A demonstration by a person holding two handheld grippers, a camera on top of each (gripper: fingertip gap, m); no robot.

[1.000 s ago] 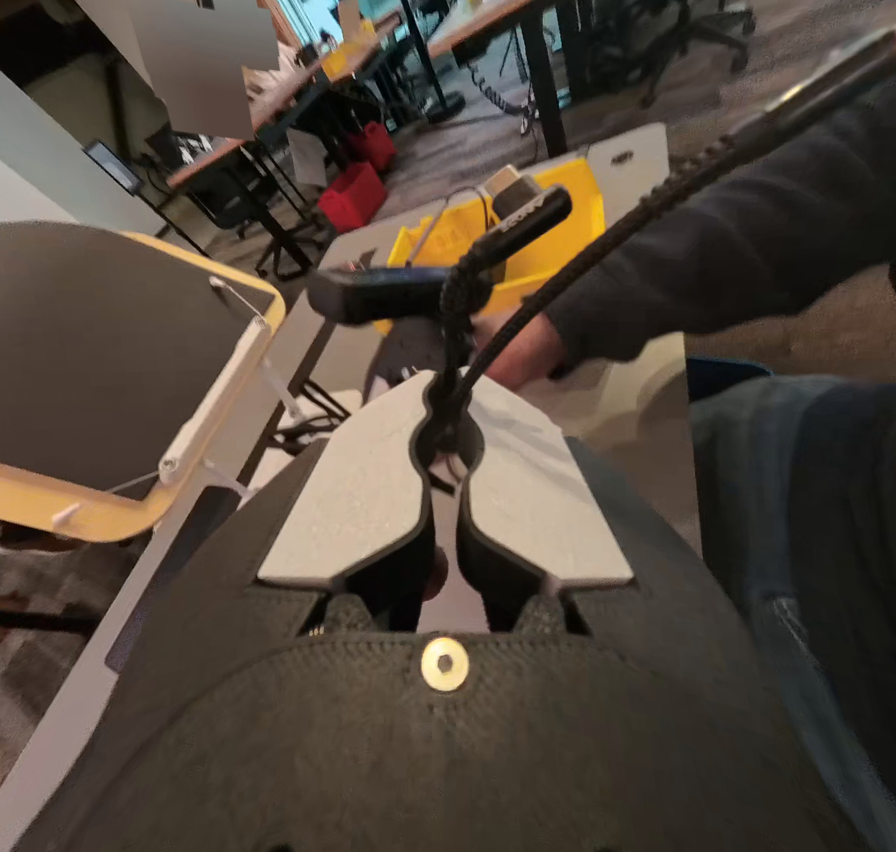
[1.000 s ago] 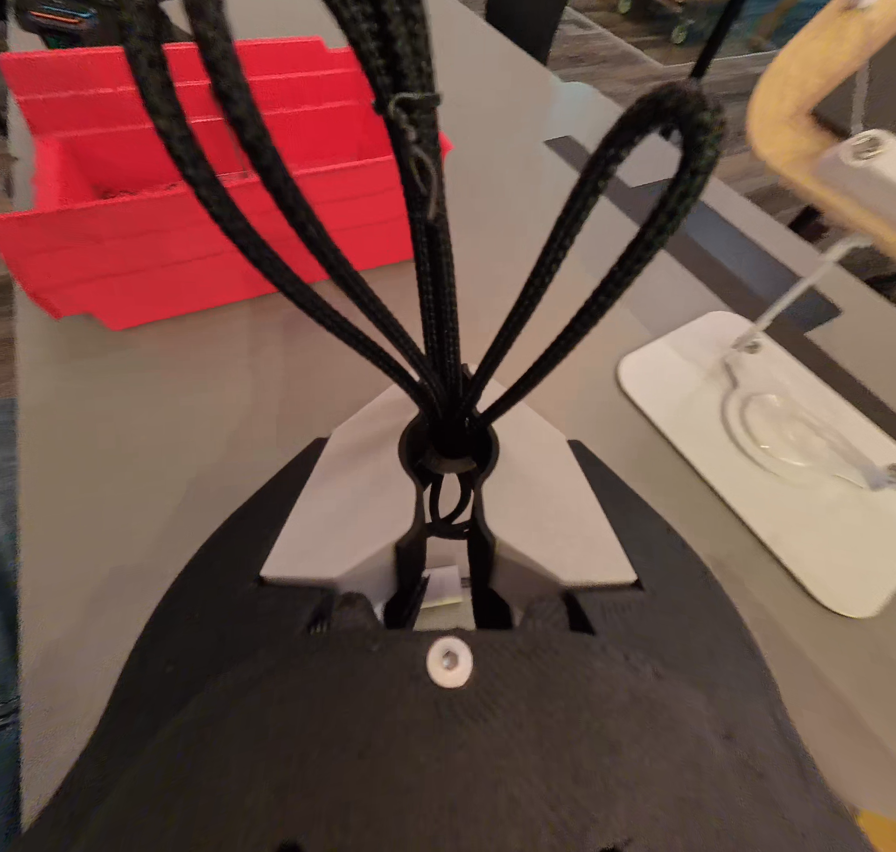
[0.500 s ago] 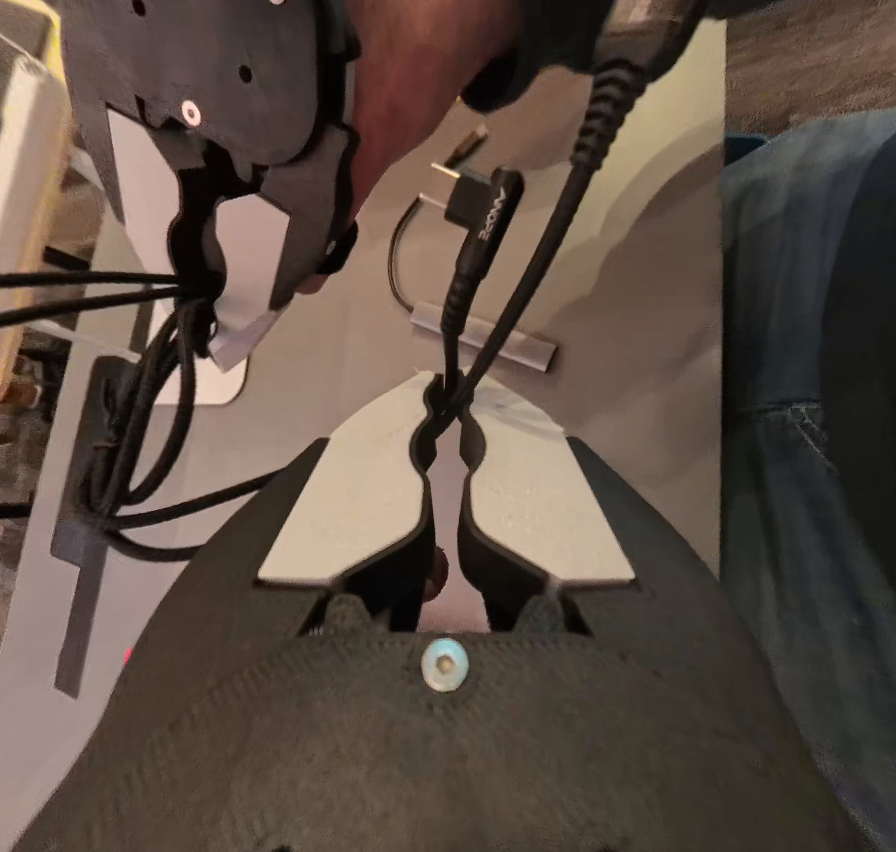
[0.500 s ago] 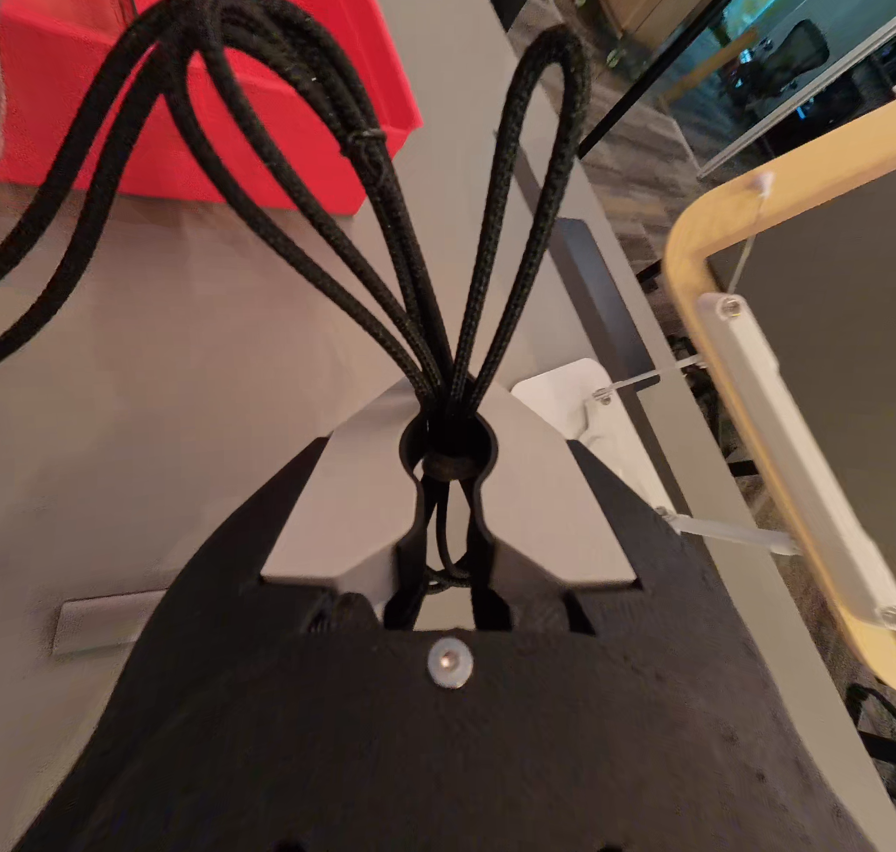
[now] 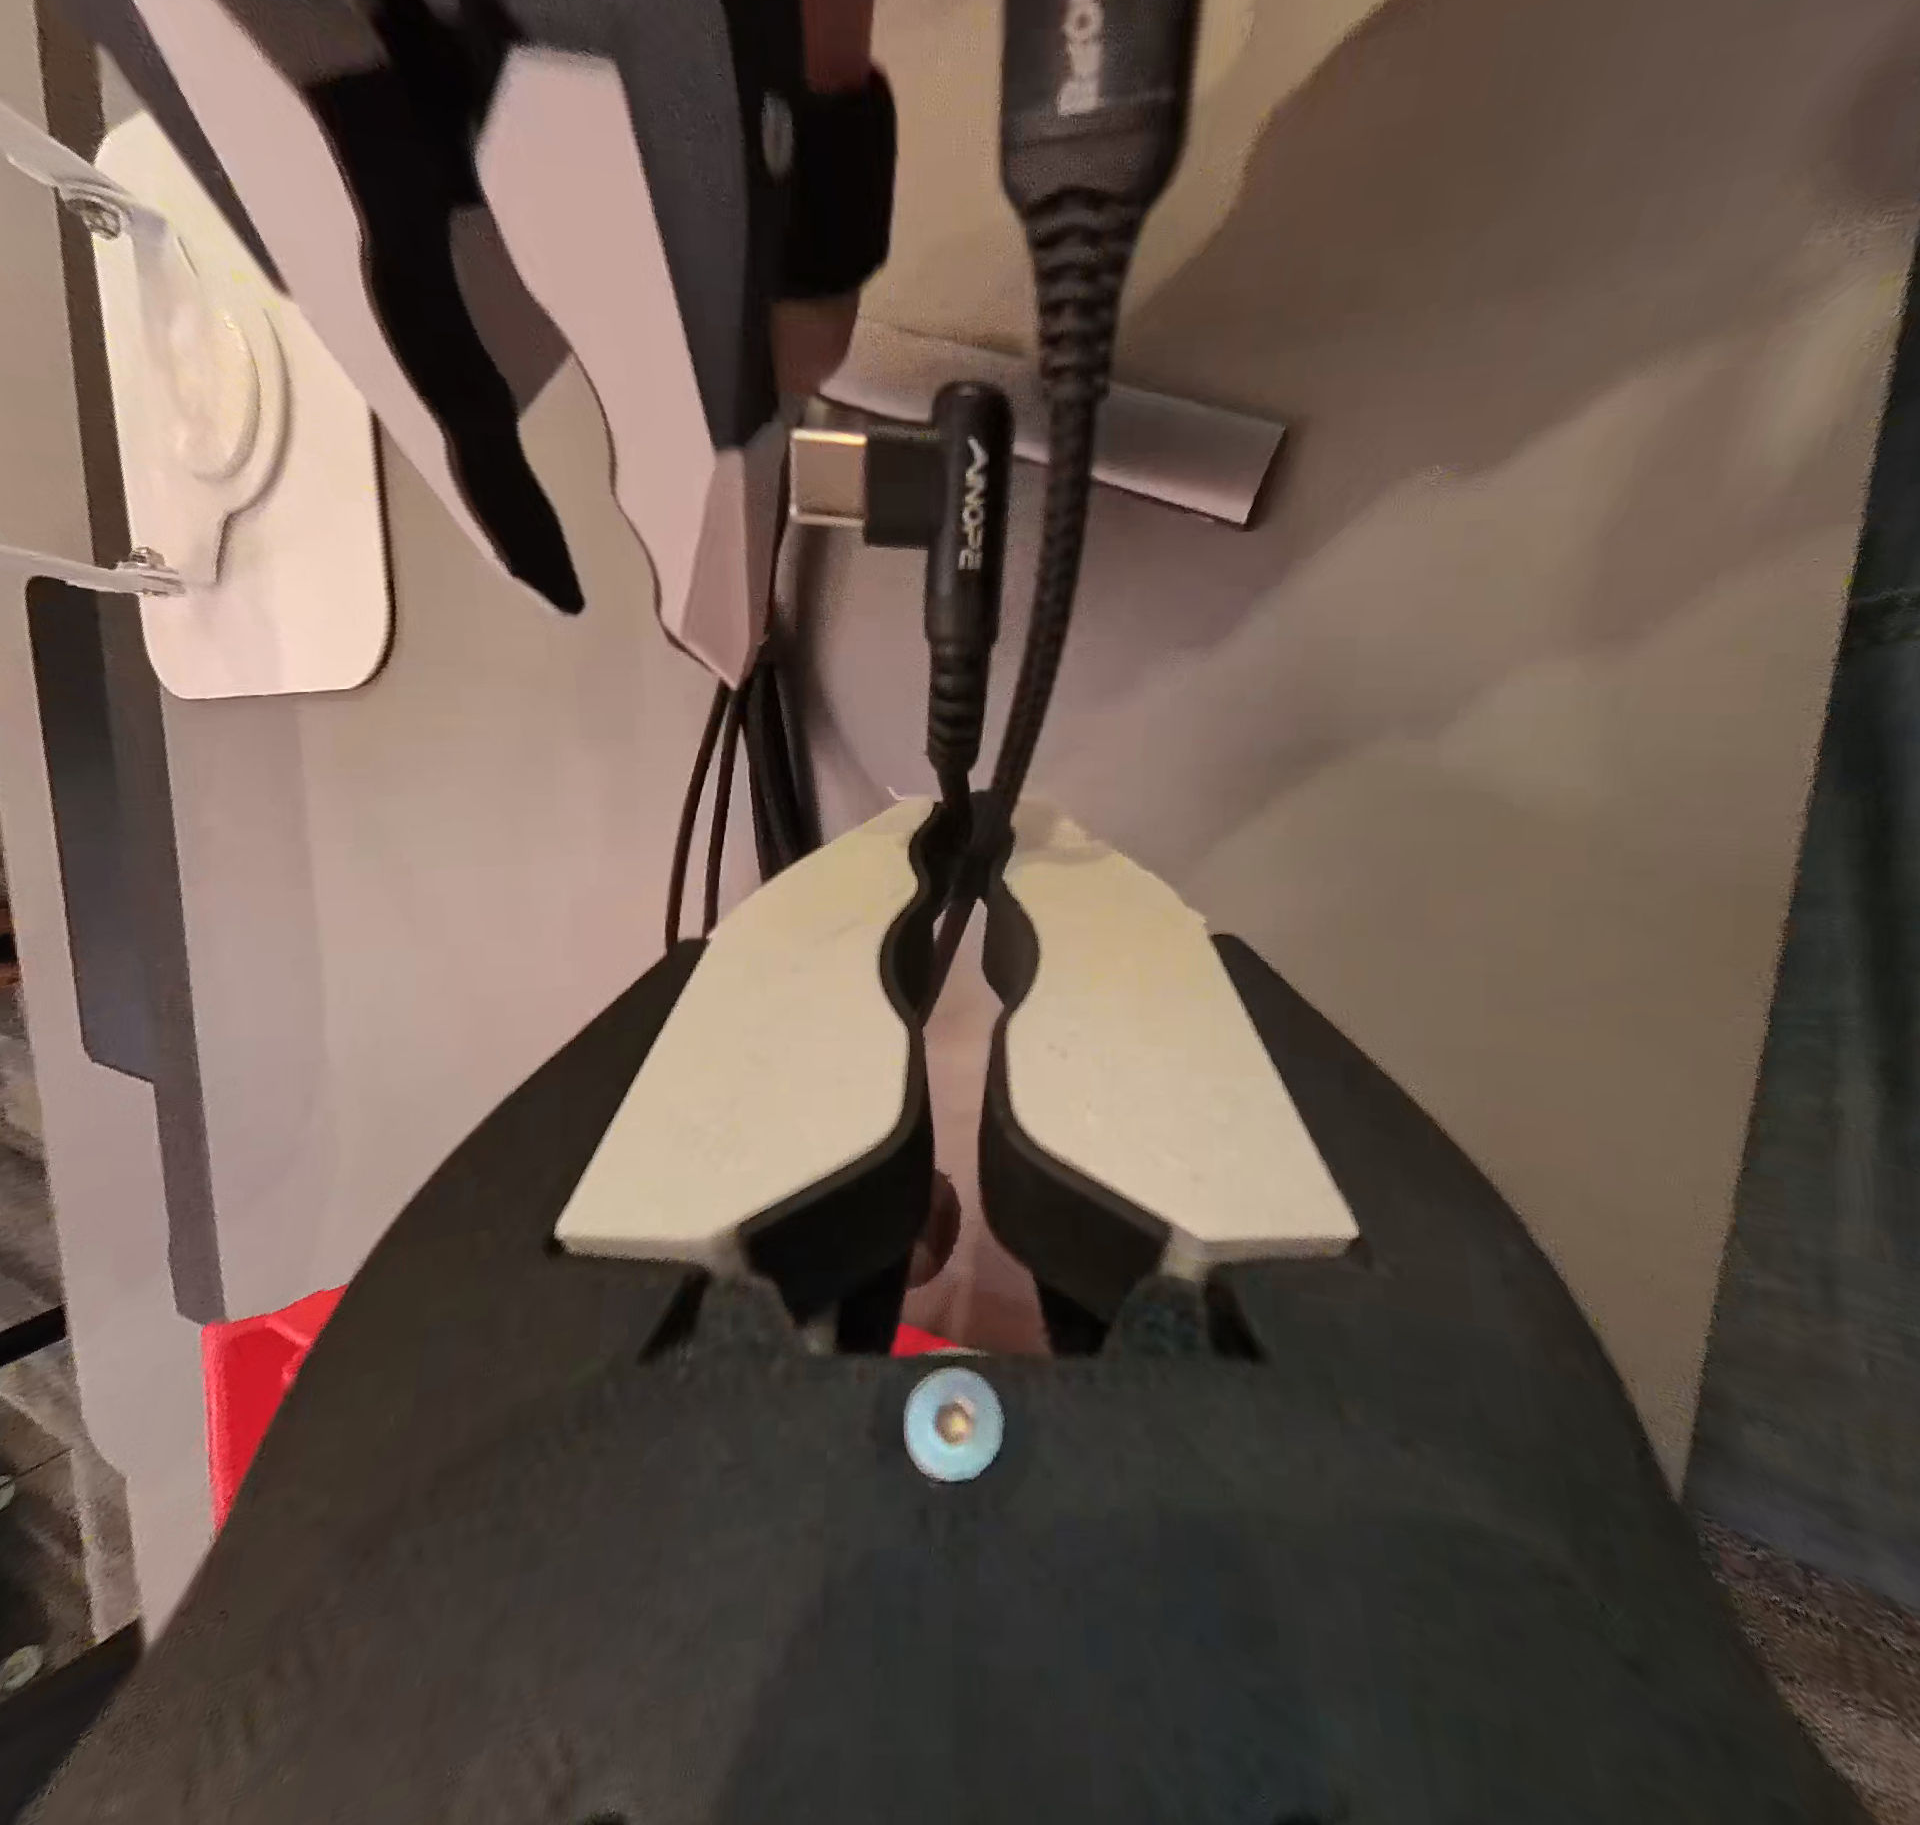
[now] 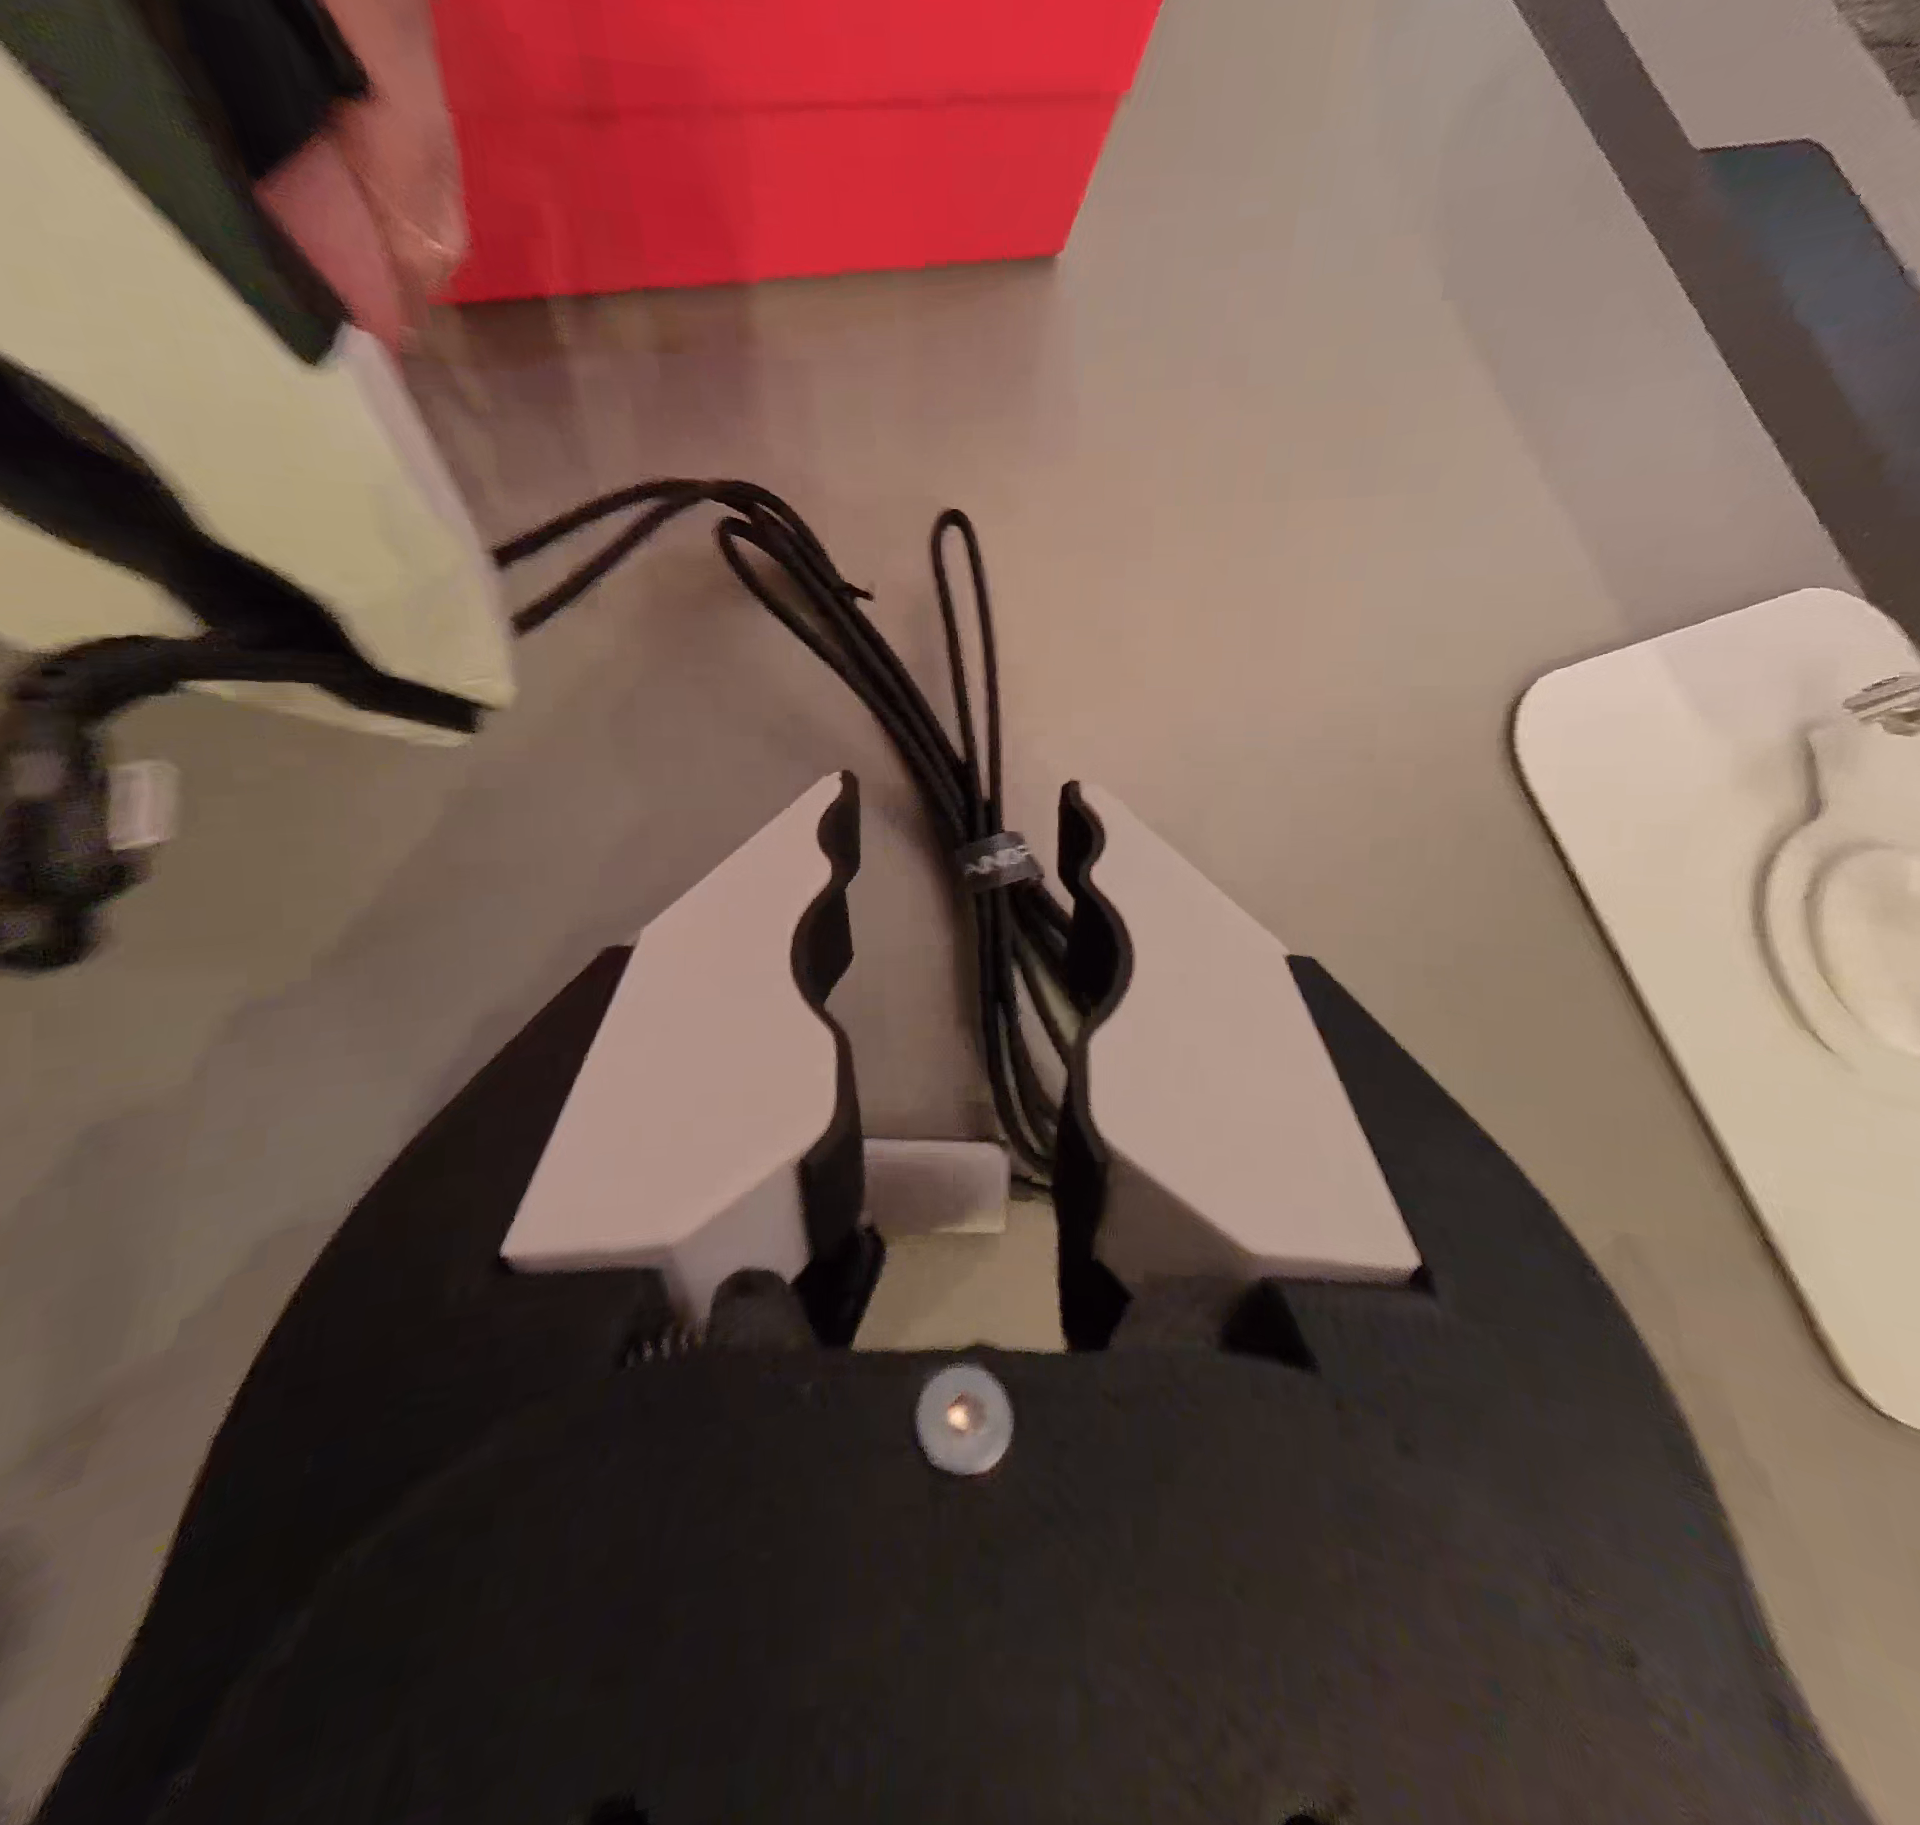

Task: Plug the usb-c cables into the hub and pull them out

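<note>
My left gripper (image 5: 971, 819) is shut on two black braided cables. Beyond its tips hang an angled USB-C plug (image 5: 940, 487) with its metal tip pointing left, and a larger straight plug (image 5: 1091, 40) higher up. The grey bar-shaped hub (image 5: 1184, 445) lies on the table just behind them. My right gripper (image 6: 958, 788) is open and empty. The tied bundle of black cable (image 6: 977, 715) lies on the table between its fingers. The right gripper also shows in the left wrist view (image 5: 639, 622), left of the angled plug.
A red bin (image 6: 779, 92) stands on the grey table (image 6: 1299, 528) beyond the bundle. A white stand base (image 6: 1714, 892) sits at the right and shows in the left wrist view (image 5: 239, 425). A dark strip (image 6: 1714, 165) runs along the table's far right. A person's hand (image 6: 384, 196) is at the upper left. The grey bar-shaped hub (image 5: 1184, 445) lies around 10 cm away from my left fingertips.
My right gripper has opened and let go of the cable bundle, which now lies on the table. My left gripper has swung down toward the hub with the plugs.
</note>
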